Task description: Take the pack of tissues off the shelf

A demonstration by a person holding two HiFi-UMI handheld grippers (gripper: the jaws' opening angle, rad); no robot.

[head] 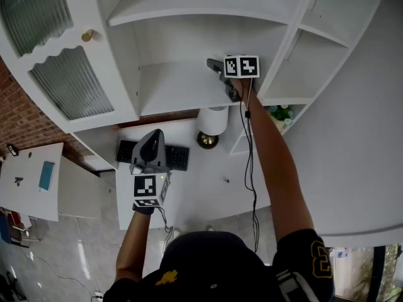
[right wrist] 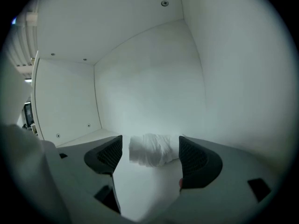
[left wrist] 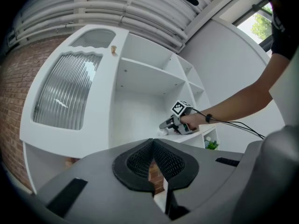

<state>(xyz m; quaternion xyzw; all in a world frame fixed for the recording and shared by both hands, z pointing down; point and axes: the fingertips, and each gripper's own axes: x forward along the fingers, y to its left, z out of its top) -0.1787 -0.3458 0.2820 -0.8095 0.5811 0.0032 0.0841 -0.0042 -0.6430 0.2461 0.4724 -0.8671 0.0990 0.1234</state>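
Right gripper view: the pack of tissues (right wrist: 152,150) lies on the white shelf (right wrist: 79,139) near its back corner. It sits between the right gripper's (right wrist: 150,144) spread jaws, at their tips, not yet pinched. It looks soft, light and crushable, so a gentle squeeze across its middle should do.

Left gripper view: the left gripper (left wrist: 152,148) is closed on nothing, well away from the shelf.

Head view: the pack is probably hidden behind the right gripper.

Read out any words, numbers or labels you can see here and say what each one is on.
No text can be read for sure.
Upper white marker cube: black square patterns, not letters.
Lower white marker cube: the same.
Yellow-outlined figure on the person's dark sleeve: partly cut off, unreadable.
Black keyboard: key print too small.
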